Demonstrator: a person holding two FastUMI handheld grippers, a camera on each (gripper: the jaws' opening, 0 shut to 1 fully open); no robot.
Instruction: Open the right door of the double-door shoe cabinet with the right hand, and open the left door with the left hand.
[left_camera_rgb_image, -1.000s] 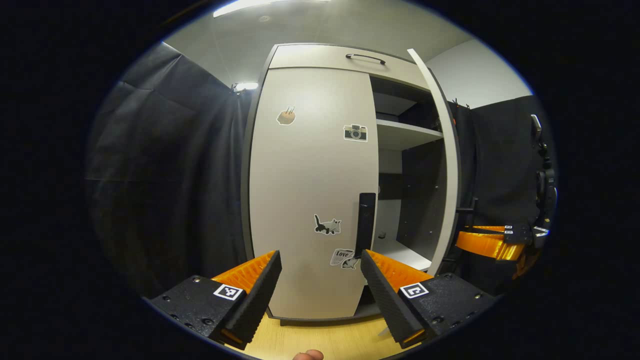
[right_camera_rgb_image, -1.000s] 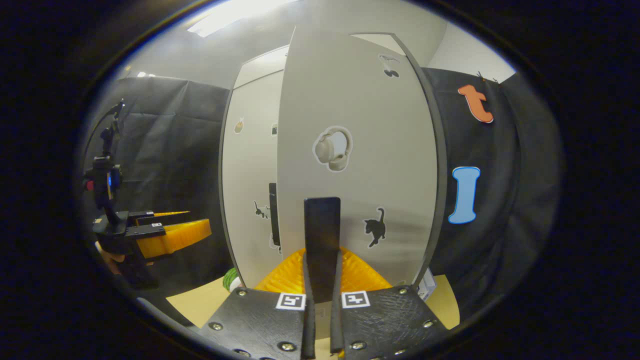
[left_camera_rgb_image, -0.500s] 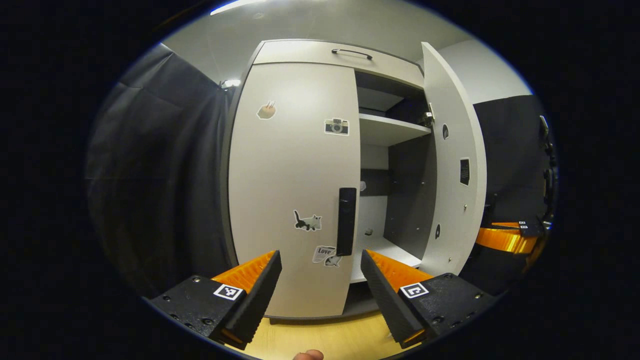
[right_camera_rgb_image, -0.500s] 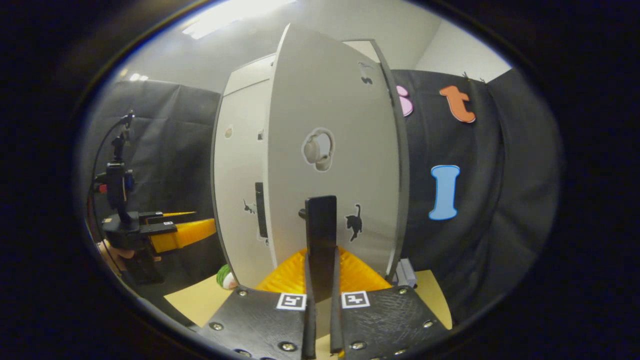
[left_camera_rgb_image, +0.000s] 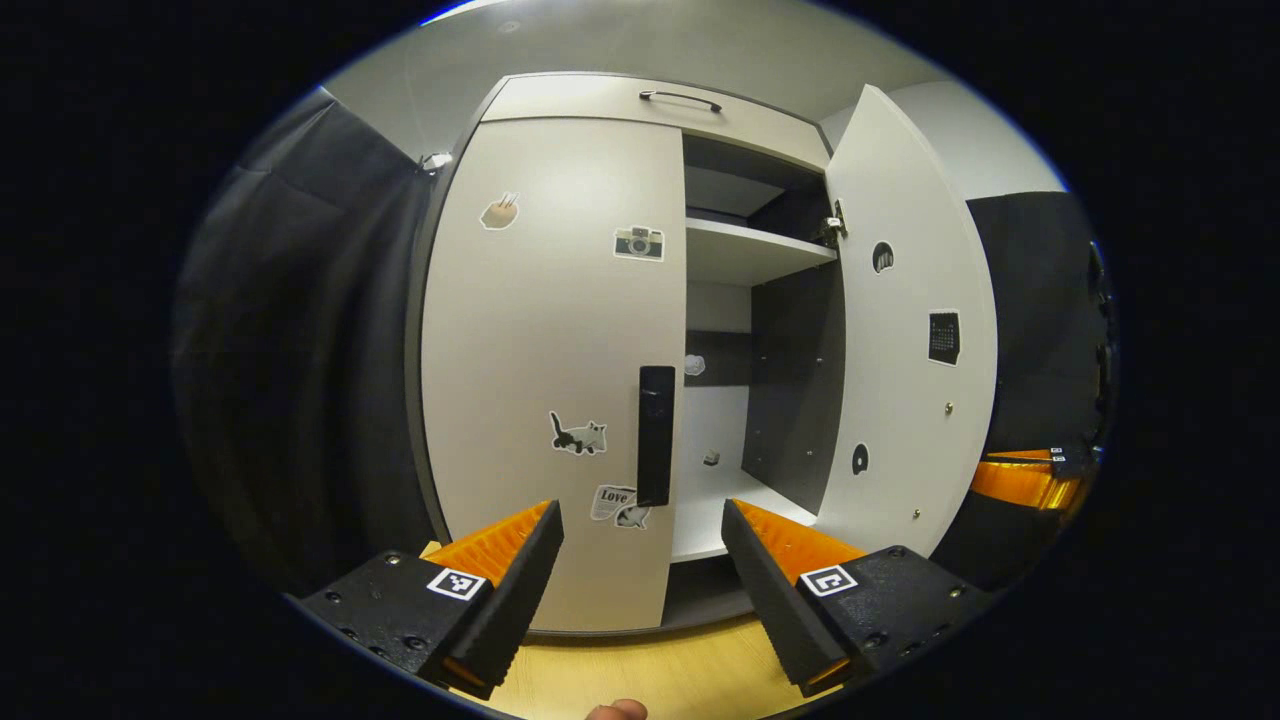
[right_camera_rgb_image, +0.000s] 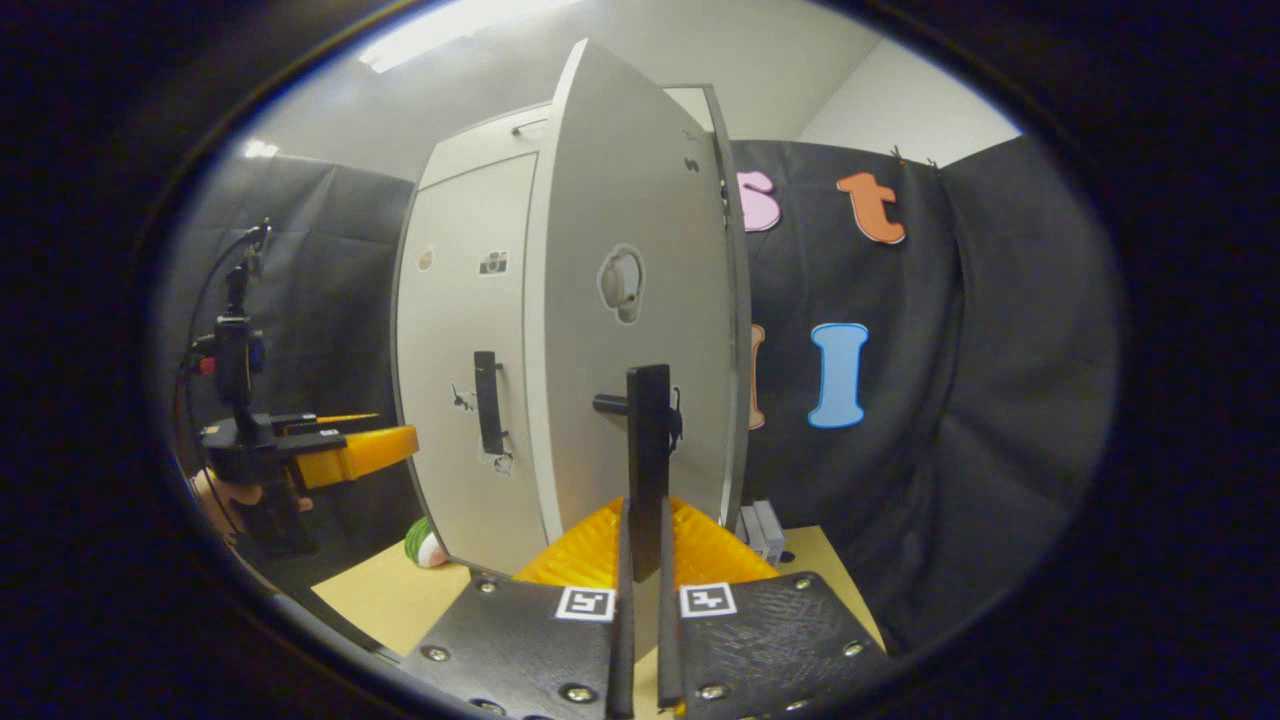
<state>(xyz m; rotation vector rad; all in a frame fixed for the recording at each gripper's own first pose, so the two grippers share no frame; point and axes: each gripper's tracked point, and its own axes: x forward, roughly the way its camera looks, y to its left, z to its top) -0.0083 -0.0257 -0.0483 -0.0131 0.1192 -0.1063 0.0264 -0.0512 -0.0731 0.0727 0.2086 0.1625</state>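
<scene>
The light grey shoe cabinet stands ahead with its left door (left_camera_rgb_image: 545, 350) closed and its right door (left_camera_rgb_image: 910, 330) swung wide open. A black vertical handle (left_camera_rgb_image: 655, 435) sits at the left door's inner edge. My left gripper (left_camera_rgb_image: 640, 575) is open, just below and short of that handle, touching nothing. In the right gripper view, my right gripper (right_camera_rgb_image: 645, 600) is shut on the right door's black handle (right_camera_rgb_image: 647, 450), with the door's outer face (right_camera_rgb_image: 625, 330) ahead. The left gripper (right_camera_rgb_image: 345, 450) appears far left there; the right gripper's orange body (left_camera_rgb_image: 1020, 480) shows behind the open door.
Inside the cabinet are a white shelf (left_camera_rgb_image: 755, 255) and a lower board (left_camera_rgb_image: 715, 510), with a top drawer (left_camera_rgb_image: 650, 100) above. Black cloth walls stand on both sides. The floor (left_camera_rgb_image: 640, 670) is pale wood. A small green and white object (right_camera_rgb_image: 425, 545) and a grey box (right_camera_rgb_image: 760, 525) lie beside the cabinet's base.
The right door has swung from about half open to wide open, pulled by my right gripper. My left gripper has shifted right, so the left door's handle now lies between its fingers' line.
</scene>
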